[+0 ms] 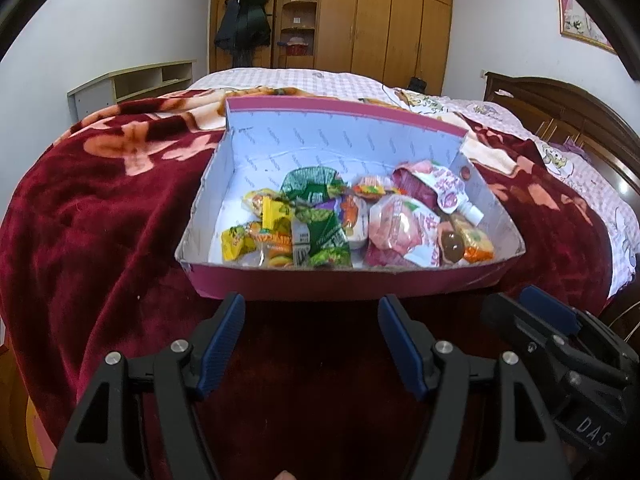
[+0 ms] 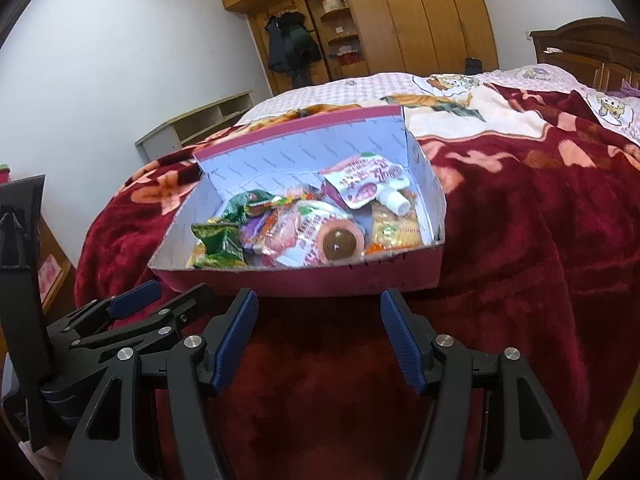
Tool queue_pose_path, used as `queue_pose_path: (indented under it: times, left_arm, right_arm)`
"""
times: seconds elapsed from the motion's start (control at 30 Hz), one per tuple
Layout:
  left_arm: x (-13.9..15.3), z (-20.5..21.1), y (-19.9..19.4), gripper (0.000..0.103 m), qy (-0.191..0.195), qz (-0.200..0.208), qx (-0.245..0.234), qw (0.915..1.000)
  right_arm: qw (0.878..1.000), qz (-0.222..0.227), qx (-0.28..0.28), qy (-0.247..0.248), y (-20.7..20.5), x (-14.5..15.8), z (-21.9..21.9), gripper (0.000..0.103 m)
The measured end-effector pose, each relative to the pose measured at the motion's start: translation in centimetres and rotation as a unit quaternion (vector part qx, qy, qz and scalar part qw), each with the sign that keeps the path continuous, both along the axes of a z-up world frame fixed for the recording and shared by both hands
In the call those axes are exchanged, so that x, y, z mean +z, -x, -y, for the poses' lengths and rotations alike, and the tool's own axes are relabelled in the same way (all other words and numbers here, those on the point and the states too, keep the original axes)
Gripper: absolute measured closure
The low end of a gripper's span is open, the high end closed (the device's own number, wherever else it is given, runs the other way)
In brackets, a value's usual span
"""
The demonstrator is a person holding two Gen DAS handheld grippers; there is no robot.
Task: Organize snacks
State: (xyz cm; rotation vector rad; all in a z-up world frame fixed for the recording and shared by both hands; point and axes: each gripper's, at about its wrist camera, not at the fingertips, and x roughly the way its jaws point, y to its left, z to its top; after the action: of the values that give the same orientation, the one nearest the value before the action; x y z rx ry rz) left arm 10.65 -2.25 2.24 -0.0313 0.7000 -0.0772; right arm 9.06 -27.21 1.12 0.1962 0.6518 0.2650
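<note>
Blue ribbed pads line the black fingers of the left gripper (image 1: pixel 312 312) and the right gripper (image 2: pixel 316 308); both pairs stand wide apart, holding and touching nothing, poised side by side just short of the box. Under them lies the dark red plush blanket (image 1: pixel 100 208) on the bed. Beyond sits the open magenta cardboard box with a white lining (image 1: pixel 360 128), and the assorted wrapped snacks (image 1: pixel 344 220) lie heaped inside it. That heap fits either sorting yet to come or gathering finished, so no particular move is certain.
</note>
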Motion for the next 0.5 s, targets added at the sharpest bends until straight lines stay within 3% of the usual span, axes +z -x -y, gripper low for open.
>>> queue_pose_path:
  times: [0.5]
  left_arm:
    - [-1.4,0.0,-0.3,0.030,-0.007,-0.012,0.006,0.9999]
  right_arm:
    - [1.000,-0.029,0.002,-0.009,-0.3,-1.8,-0.1,0.037]
